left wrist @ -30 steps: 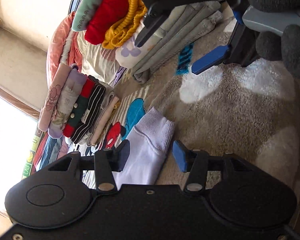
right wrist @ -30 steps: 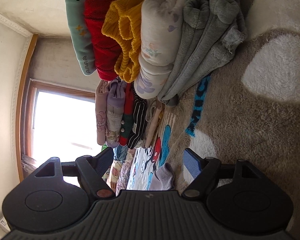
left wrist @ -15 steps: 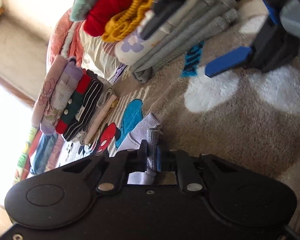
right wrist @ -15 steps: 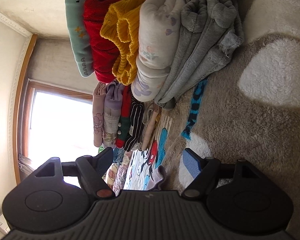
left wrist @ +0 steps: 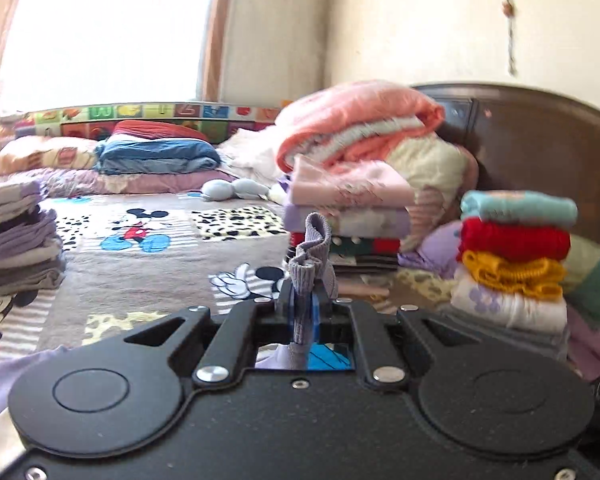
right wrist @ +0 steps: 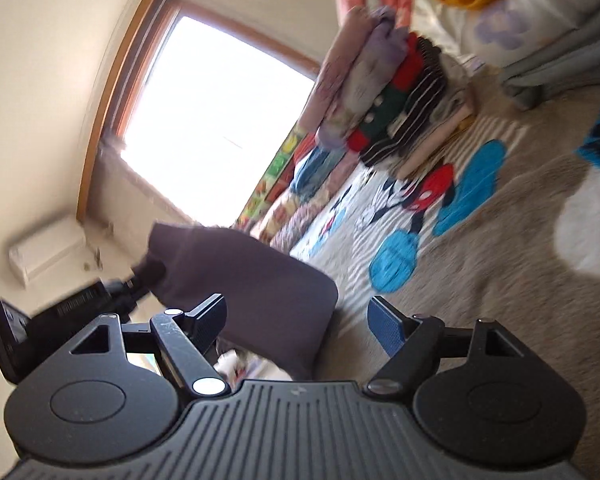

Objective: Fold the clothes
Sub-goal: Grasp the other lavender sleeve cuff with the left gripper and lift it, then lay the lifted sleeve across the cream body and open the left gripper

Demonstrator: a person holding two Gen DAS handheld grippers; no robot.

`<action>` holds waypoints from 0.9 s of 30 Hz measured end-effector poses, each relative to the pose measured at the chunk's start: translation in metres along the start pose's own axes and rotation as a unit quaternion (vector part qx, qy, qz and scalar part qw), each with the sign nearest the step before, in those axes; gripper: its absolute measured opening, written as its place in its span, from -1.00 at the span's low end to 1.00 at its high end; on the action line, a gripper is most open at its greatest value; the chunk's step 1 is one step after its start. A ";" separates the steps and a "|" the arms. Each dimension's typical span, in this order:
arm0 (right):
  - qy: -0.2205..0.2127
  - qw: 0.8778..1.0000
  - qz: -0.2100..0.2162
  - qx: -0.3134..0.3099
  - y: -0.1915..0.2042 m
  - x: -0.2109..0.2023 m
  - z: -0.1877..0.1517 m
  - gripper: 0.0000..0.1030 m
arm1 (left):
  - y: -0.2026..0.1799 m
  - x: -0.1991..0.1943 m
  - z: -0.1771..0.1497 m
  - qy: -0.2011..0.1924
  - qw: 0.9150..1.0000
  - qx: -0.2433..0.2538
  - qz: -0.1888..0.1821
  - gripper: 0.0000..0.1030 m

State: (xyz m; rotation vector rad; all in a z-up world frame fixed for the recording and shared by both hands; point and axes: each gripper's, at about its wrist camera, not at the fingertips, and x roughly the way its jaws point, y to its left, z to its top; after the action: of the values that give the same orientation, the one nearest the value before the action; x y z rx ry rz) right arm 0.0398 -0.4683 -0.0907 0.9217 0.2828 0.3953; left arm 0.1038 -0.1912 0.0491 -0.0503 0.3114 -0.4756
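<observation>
My left gripper [left wrist: 305,300] is shut on the ribbed cuff of a lavender garment [left wrist: 312,252], which sticks up between the blue pads; more of the garment trails off at the lower left [left wrist: 4,376]. In the right wrist view that same lavender garment [right wrist: 256,280] hangs lifted, looking dark against the window, held by the left gripper [right wrist: 92,300] at the left. My right gripper [right wrist: 298,320] is open, its blue pads [right wrist: 386,324] wide apart, with the hanging cloth just beyond them and not touching them.
Folded stacks stand on the cartoon-print blanket [left wrist: 148,264]: a pink-topped one [left wrist: 348,216], a teal, red and yellow one [left wrist: 512,248], and a grey and purple one [left wrist: 16,240] at the left. A dark headboard [left wrist: 540,140] and a window [left wrist: 100,28] lie behind.
My left gripper, shut on the cuff since half a second ago, has lifted the garment off the blanket and swung level. My right gripper has turned toward the hanging cloth, still open.
</observation>
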 end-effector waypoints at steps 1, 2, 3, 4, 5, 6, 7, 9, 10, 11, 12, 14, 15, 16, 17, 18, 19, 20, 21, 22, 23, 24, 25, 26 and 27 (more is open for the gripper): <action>0.022 0.999 -0.004 -0.023 0.009 0.010 -0.006 0.51 | 0.014 -0.007 0.002 -0.005 1.000 -0.020 0.008 -0.88; 0.041 0.998 -0.006 -0.039 0.016 0.019 -0.012 0.51 | 0.028 -0.013 0.001 -0.009 0.999 -0.036 0.016 -0.88; 0.060 0.997 -0.008 -0.054 0.022 0.028 -0.019 0.51 | 0.039 -0.017 -0.001 -0.011 0.998 -0.050 0.023 -0.88; 0.079 0.994 -0.010 -0.068 0.029 0.037 -0.025 0.51 | 0.051 -0.020 -0.003 -0.010 0.997 -0.065 0.030 -0.88; 0.095 0.992 -0.012 -0.082 0.035 0.044 -0.032 0.51 | 0.062 -0.022 -0.006 -0.009 0.996 -0.081 0.037 -0.88; 0.107 0.990 -0.015 -0.096 0.041 0.049 -0.038 0.51 | 0.072 -0.027 -0.011 -0.007 0.994 -0.099 0.044 -0.88; 0.116 0.987 -0.019 -0.110 0.046 0.054 -0.044 0.51 | 0.083 -0.031 -0.016 -0.006 0.992 -0.117 0.051 -0.88; 0.131 0.981 -0.025 -0.142 0.058 0.060 -0.056 0.51 | 0.103 -0.039 -0.027 -0.003 0.986 -0.153 0.065 -0.88; 0.139 0.977 -0.027 -0.157 0.064 0.062 -0.062 0.51 | 0.113 -0.045 -0.034 0.001 0.982 -0.174 0.069 -0.88; 0.146 0.974 -0.029 -0.171 0.069 0.065 -0.067 0.51 | 0.122 -0.050 -0.042 0.005 0.978 -0.194 0.074 -0.88; 0.153 0.971 -0.031 -0.183 0.074 0.067 -0.072 0.51 | 0.129 -0.054 -0.051 0.013 0.974 -0.212 0.077 -0.88; 0.167 0.963 -0.040 -0.208 0.080 0.073 -0.081 0.51 | 0.141 -0.058 -0.071 0.041 0.966 -0.243 0.078 -0.88; 0.174 0.959 -0.045 -0.218 0.081 0.075 -0.085 0.51 | 0.147 -0.059 -0.082 0.066 0.962 -0.252 0.085 -0.88; 0.180 0.955 -0.050 -0.229 0.083 0.077 -0.089 0.51 | 0.150 -0.060 -0.092 0.089 0.959 -0.254 0.089 -0.88; 0.186 0.952 -0.054 -0.239 0.085 0.078 -0.093 0.51 | 0.154 -0.062 -0.100 0.114 0.957 -0.252 0.090 -0.88; 0.191 0.948 -0.058 -0.247 0.087 0.079 -0.096 0.51 | 0.157 -0.062 -0.109 0.148 0.954 -0.247 0.088 -0.87; 0.195 0.945 -0.061 -0.254 0.088 0.079 -0.099 0.51 | 0.163 -0.067 -0.117 0.161 0.951 -0.252 0.084 -0.85; 0.197 0.944 -0.063 -0.259 0.088 0.080 -0.100 0.51 | 0.170 -0.072 -0.124 0.173 0.948 -0.256 0.080 -0.68; 0.199 0.942 -0.065 -0.263 0.089 0.080 -0.101 0.51 | 0.175 -0.077 -0.128 0.169 0.947 -0.262 0.081 -0.55; 0.200 0.940 -0.067 -0.267 0.089 0.080 -0.103 0.51 | 0.183 -0.082 -0.127 0.162 0.946 -0.270 0.078 -0.34; 0.201 0.940 -0.068 -0.267 0.089 0.081 -0.103 0.51 | 0.190 -0.087 -0.126 0.155 0.945 -0.278 0.076 -0.14; 0.201 0.940 -0.070 -0.266 0.089 0.081 -0.103 0.51 | 0.198 -0.091 -0.125 0.148 0.944 -0.286 0.073 -0.12; 0.201 0.940 -0.071 -0.266 0.089 0.081 -0.103 0.50 | 0.204 -0.093 -0.125 0.145 0.941 -0.296 0.072 -0.12; 0.201 0.940 -0.073 -0.265 0.088 0.083 -0.103 0.50 | 0.211 -0.092 -0.126 0.145 0.938 -0.310 0.065 -0.12; 0.201 0.940 -0.075 -0.265 0.087 0.085 -0.103 0.50 | 0.217 -0.092 -0.128 0.145 0.934 -0.323 0.059 -0.12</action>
State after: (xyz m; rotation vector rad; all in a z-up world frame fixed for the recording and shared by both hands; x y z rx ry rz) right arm 0.0558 -0.3100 -0.0850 0.2804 0.5847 0.4874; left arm 0.0829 0.0469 -0.0726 -0.6042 0.7497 -0.2436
